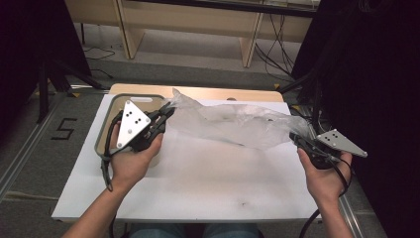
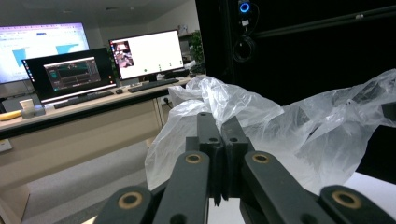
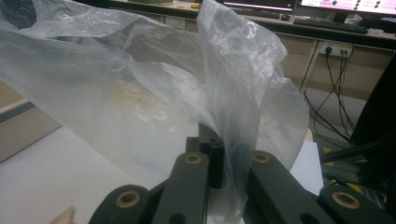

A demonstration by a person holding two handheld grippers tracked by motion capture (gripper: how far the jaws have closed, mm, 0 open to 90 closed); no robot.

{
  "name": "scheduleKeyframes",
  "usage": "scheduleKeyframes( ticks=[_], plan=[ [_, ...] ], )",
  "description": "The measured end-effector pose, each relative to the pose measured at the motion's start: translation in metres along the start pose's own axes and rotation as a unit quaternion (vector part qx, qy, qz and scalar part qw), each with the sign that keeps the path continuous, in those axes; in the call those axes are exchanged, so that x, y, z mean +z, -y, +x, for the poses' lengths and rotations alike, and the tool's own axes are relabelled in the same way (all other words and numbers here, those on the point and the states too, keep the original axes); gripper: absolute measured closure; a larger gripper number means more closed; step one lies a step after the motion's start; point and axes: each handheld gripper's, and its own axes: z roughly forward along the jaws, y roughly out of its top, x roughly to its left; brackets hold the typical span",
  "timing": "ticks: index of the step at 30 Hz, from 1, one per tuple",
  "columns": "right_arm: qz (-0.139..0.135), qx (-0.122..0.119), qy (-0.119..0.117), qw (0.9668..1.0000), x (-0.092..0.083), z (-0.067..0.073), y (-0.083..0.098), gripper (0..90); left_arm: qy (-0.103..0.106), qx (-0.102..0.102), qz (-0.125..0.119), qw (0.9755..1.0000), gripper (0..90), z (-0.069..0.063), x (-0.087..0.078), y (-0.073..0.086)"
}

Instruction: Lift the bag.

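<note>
A clear plastic bag (image 1: 233, 124) hangs stretched between the two tongs above the far half of the white surface (image 1: 198, 183). The left tongs (image 1: 167, 113) are clamped on the bag's end near the far left corner; in the left gripper view the jaws stand pressed together with the film bunched just behind their tips (image 2: 219, 126). The right tongs (image 1: 295, 138) pinch the other end at the right edge of the surface; in the right gripper view a fold of film (image 3: 233, 116) runs down between the closed jaws.

The bag is thin, see-through and heavily wrinkled, with a milky sheen where the layers double up. It is broadest in the middle and gathers to a narrow twist at each held end. Its underside sags toward the surface, though whether it touches cannot be told.

The surface is a white board lying on a pale wooden top. A grey-rimmed tray (image 1: 106, 124) sits at the far left corner, under the left hand (image 1: 130, 161). Beyond the far edge are grey floor, loose cables and a wooden desk; monitors (image 2: 144, 56) glow on a desk in the left gripper view. Black curtains flank both sides.
</note>
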Motion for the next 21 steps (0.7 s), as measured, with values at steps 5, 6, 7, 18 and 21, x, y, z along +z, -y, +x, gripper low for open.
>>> scheduleKeyframes(
  ticks=[5, 6, 7, 18, 21],
  plan=[
    [0.000, 0.000, 0.001, 1.0000, 0.001, 0.000, 0.000, 90.0, -0.004, 0.001, -0.010, 0.9999, 89.4, -0.001, 0.003, -0.002],
    [0.000, 0.000, 0.001, 1.0000, 0.002, 0.000, 0.001, 90.0, -0.005, 0.004, -0.010, 0.9999, 89.4, -0.001, 0.003, -0.002],
    [0.000, 0.000, 0.001, 1.0000, 0.002, 0.000, 0.001, 90.0, -0.006, 0.005, -0.012, 0.9999, 89.4, 0.000, 0.004, -0.003],
    [-0.001, -0.001, 0.004, 1.0000, 0.012, 0.002, 0.001, 90.0, -0.015, 0.012, -0.005, 0.9998, 89.4, -0.001, 0.019, 0.006],
    [-0.002, -0.001, 0.003, 1.0000, 0.014, 0.003, 0.001, 90.0, -0.015, 0.014, 0.000, 0.9998, 89.4, -0.001, 0.022, 0.008]
  ],
)
